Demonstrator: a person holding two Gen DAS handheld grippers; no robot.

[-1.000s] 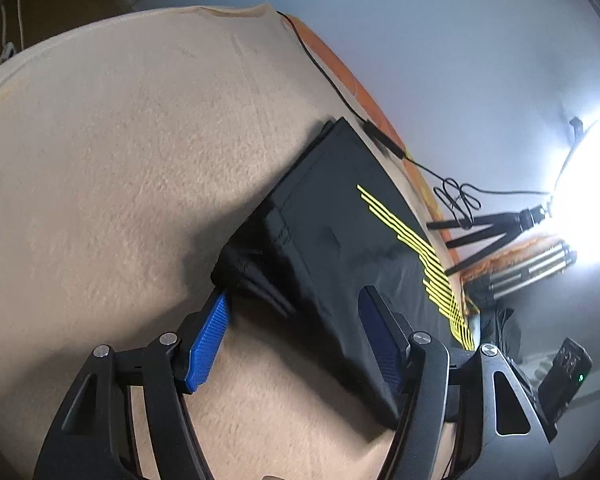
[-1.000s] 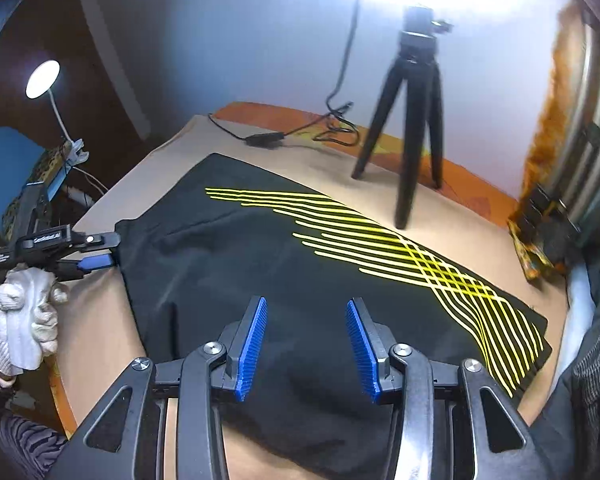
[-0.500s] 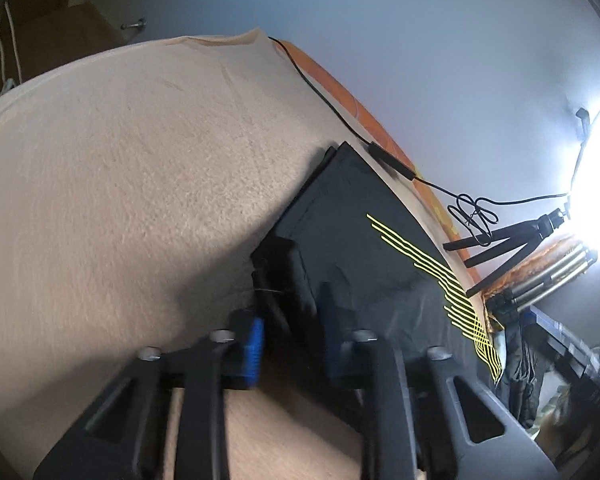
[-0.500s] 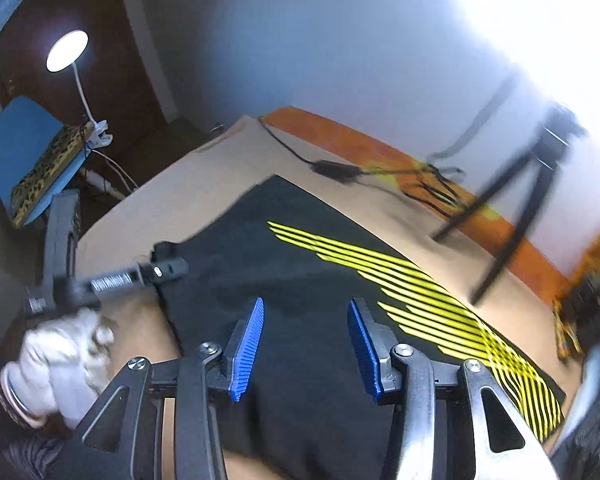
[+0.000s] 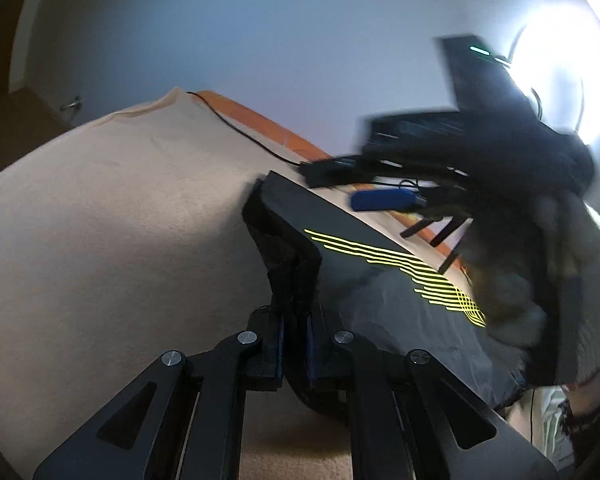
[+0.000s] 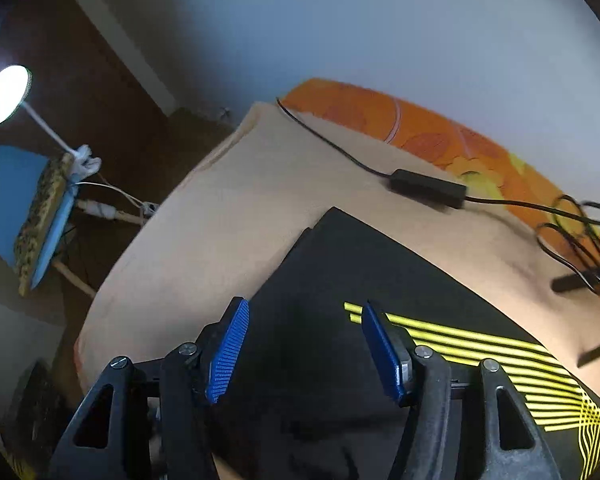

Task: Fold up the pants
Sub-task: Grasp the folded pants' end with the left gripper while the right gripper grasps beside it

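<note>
At lower centre of the left wrist view, the left gripper (image 5: 294, 336) has just closed and is clamped on a raised corner of the black pants (image 5: 379, 300), which lie on the beige blanket (image 5: 120, 220); across the right of that frame the right gripper (image 5: 383, 198) shows blurred; in the right wrist view its jaws, just widened, stand apart above the pants' yellow stripes (image 6: 479, 348), pinching nothing; a black cable (image 6: 427, 188) lies beyond.

Pants (image 6: 379, 264) lie on blanket (image 6: 228, 216), cable (image 6: 427, 188) behind.
</note>
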